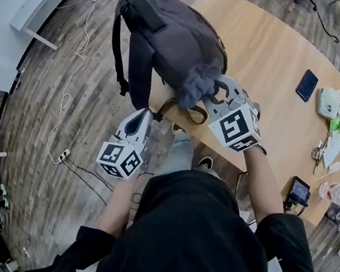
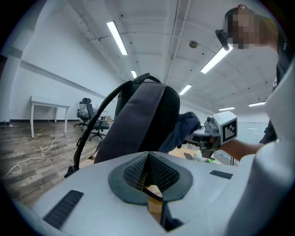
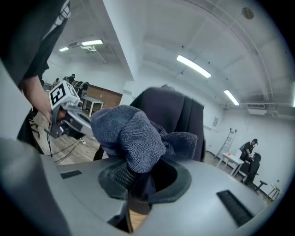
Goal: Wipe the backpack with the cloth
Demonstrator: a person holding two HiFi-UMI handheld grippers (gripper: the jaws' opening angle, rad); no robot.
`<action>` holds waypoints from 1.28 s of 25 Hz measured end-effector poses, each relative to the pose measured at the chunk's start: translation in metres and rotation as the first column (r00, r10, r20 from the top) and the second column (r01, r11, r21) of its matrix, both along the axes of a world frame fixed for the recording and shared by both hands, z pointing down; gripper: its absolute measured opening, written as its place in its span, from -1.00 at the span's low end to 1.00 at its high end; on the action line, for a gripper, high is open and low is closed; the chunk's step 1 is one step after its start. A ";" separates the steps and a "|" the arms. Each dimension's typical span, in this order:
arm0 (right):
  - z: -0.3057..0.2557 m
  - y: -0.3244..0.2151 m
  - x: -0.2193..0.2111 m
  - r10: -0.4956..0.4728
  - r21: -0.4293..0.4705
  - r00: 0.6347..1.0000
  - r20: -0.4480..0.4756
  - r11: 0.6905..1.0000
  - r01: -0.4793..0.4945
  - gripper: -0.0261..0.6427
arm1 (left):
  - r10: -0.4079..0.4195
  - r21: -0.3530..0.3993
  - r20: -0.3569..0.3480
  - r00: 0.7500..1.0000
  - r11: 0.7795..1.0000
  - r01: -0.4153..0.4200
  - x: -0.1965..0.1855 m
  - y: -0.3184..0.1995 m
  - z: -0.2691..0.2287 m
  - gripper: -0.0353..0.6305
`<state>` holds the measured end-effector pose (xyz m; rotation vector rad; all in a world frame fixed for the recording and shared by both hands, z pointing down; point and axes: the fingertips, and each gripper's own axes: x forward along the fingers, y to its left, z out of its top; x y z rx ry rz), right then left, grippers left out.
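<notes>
A dark grey backpack [image 1: 166,36] stands on the near-left corner of the wooden table [image 1: 270,58]. My right gripper [image 1: 217,94] is shut on a bunched blue-grey cloth [image 1: 198,84], held against the backpack's lower right side. In the right gripper view the cloth [image 3: 129,133] bulges out of the jaws [image 3: 138,179] in front of the backpack [image 3: 175,115]. My left gripper [image 1: 144,114] sits lower, off the table's edge, shut on a thin dark backpack strap [image 1: 165,107]. The left gripper view shows the shut jaws [image 2: 150,177], the backpack [image 2: 143,120] and the cloth [image 2: 186,124].
A dark phone [image 1: 307,85] lies on the table's right half. Small items [image 1: 330,102] crowd its right edge. Cables [image 1: 70,85] and a power strip [image 1: 62,155] lie on the wood floor at left, near a white table [image 1: 47,6].
</notes>
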<state>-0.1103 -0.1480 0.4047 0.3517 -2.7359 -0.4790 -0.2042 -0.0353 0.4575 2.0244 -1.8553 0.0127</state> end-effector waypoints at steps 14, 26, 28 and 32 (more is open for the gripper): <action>0.113 -0.003 0.011 0.191 -0.365 0.980 0.046 0.917 -0.162 -0.73 | 0.010 0.003 0.010 1.000 1.000 -0.010 0.003 -0.007 -0.004 -0.84; 0.231 -0.055 0.041 0.308 -0.591 0.915 -0.259 0.699 -0.403 -0.74 | -0.005 0.007 0.009 1.000 1.000 0.005 -0.005 -0.001 -0.007 -0.84; 0.196 -0.073 0.047 0.365 -0.556 0.912 -0.186 0.726 -0.404 -0.75 | -0.004 0.006 0.010 1.000 1.000 0.004 -0.007 -0.002 -0.007 -0.84; 0.090 -0.091 0.044 0.390 -0.418 0.920 -0.019 0.833 -0.362 -0.77 | 0.014 0.000 0.005 1.000 1.000 -0.014 -0.003 -0.006 -0.004 -0.84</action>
